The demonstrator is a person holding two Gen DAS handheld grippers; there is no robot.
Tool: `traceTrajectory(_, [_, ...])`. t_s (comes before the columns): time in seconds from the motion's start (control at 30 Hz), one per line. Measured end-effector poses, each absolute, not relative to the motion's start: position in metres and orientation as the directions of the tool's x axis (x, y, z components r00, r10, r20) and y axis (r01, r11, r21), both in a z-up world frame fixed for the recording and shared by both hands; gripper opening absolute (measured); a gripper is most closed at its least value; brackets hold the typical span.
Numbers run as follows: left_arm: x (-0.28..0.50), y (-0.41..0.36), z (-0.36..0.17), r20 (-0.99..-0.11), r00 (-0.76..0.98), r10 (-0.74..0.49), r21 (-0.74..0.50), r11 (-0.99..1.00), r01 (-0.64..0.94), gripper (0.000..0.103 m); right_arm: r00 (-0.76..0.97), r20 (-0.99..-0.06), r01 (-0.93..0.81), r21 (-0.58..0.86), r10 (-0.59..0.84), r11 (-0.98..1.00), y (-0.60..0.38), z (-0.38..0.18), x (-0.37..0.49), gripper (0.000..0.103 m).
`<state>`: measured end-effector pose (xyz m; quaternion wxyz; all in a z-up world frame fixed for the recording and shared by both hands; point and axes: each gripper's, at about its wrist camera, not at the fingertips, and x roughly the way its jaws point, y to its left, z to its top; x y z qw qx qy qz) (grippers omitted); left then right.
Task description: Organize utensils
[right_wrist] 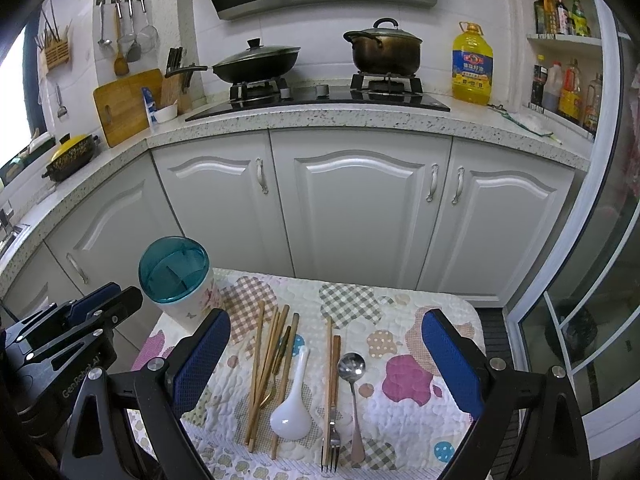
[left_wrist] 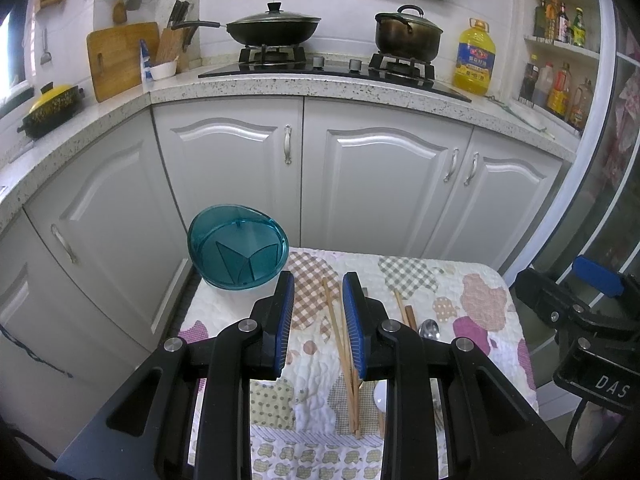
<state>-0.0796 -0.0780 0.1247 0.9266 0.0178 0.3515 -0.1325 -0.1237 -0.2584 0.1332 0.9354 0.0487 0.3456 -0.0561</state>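
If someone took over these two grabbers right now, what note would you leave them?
Left gripper: open, empty, hovering over the chopsticks.
Right gripper: wide open, empty, above the utensils.
Holder with teal lid: upright at the mat's far left corner; no utensil seen in it.
On the mat: chopsticks, white spoon, fork, metal spoon.
Done: nothing yet, it seems.
Left: move every utensil into the holder.
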Motion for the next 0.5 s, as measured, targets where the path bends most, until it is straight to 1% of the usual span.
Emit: traceTrajectory(0.5, [-0.0798,-0.0779,0.1215,-0.663,0.712,-0.230,-0.064,0.966,0.252,0.024,0.742,-0.667,0.120,0.039,-0.063,0.992,-0.2529,0.1286,-0.1218,0.096])
